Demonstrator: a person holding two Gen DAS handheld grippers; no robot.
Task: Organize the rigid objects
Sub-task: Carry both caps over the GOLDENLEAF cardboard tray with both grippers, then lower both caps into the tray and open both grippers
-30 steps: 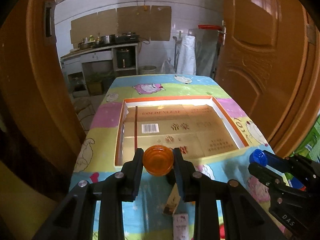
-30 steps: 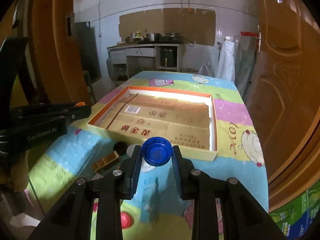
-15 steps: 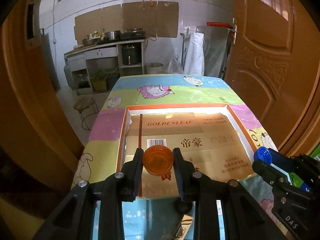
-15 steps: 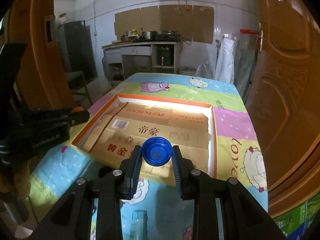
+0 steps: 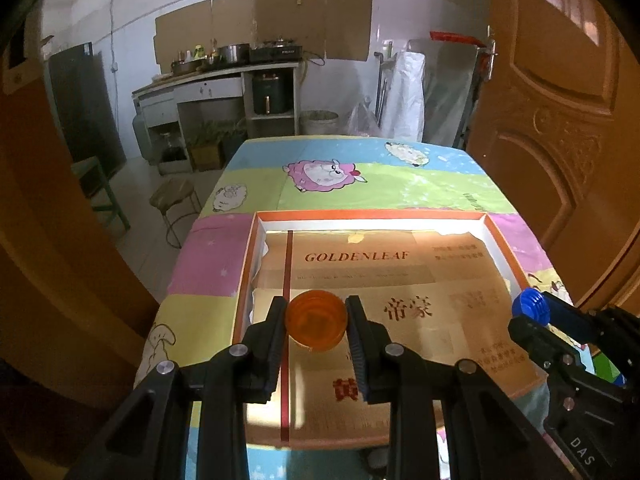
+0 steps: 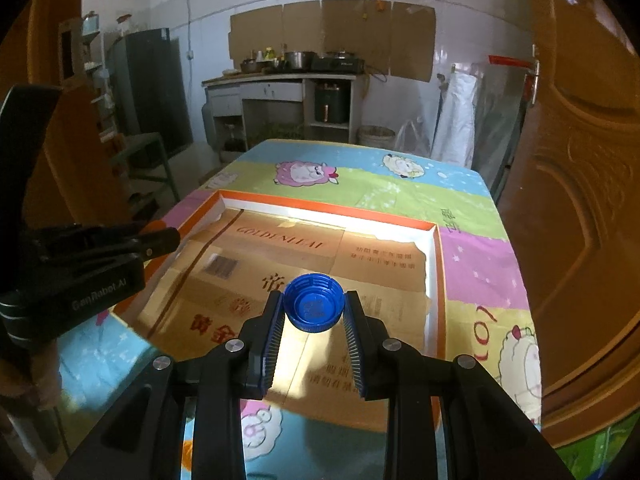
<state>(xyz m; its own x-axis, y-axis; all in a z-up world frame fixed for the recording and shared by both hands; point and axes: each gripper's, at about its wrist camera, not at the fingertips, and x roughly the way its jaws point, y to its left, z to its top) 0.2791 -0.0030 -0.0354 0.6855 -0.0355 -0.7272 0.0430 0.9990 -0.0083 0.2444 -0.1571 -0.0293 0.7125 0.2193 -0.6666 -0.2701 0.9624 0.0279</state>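
My left gripper (image 5: 316, 326) is shut on an orange cap (image 5: 316, 323) and holds it above the near left part of a shallow orange-rimmed box (image 5: 372, 214) lined with cardboard. My right gripper (image 6: 314, 310) is shut on a blue bottle cap (image 6: 314, 308) and holds it above the near middle of the same box (image 6: 436, 264). The right gripper with its blue cap (image 5: 529, 305) shows at the right edge of the left wrist view. The left gripper (image 6: 160, 240) shows at the left of the right wrist view.
The box lies on a table with a colourful cartoon-sheep cloth (image 5: 360, 176). A wooden door (image 5: 560, 120) stands close on the right. A stool (image 5: 176, 196) and kitchen counter (image 5: 216, 76) lie beyond the table's far left.
Both grippers have moved forward from the table's near edge to above the box, each still holding its cap. The loose items on the near cloth have dropped out of view.
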